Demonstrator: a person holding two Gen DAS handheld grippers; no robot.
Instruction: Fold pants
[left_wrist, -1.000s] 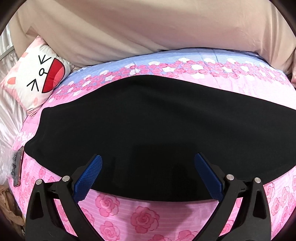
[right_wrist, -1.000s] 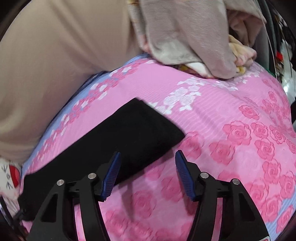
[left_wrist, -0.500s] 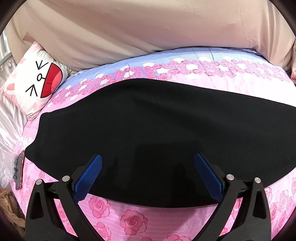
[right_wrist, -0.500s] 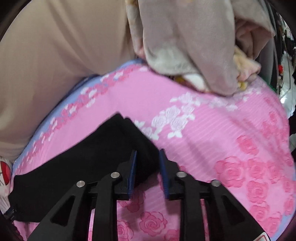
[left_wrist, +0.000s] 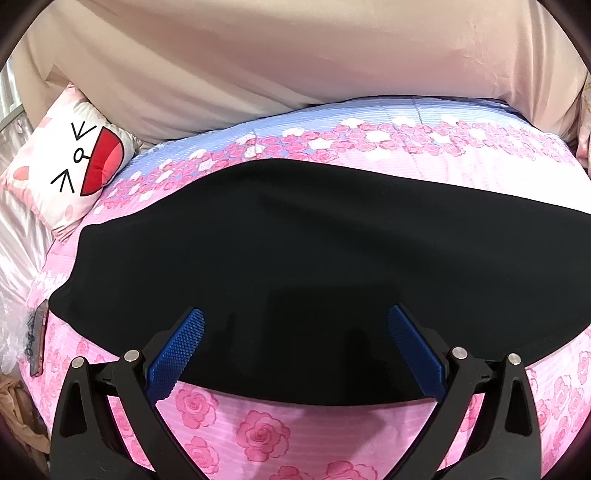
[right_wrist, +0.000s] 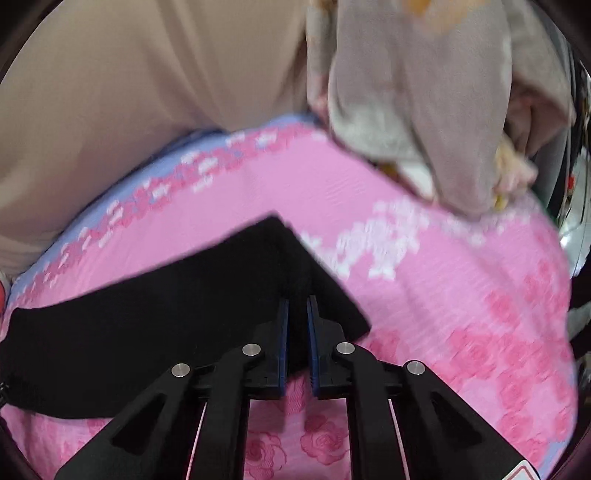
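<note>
Black pants (left_wrist: 280, 258) lie flat across a pink rose-print bedspread (left_wrist: 258, 432), a cartoon-face pillow (left_wrist: 70, 162) beside their far left end. The left gripper (left_wrist: 295, 325) hovers spread wide over the near edge; the right gripper (right_wrist: 297, 306), jaws just closing, pinches the pants' right end corner
</note>
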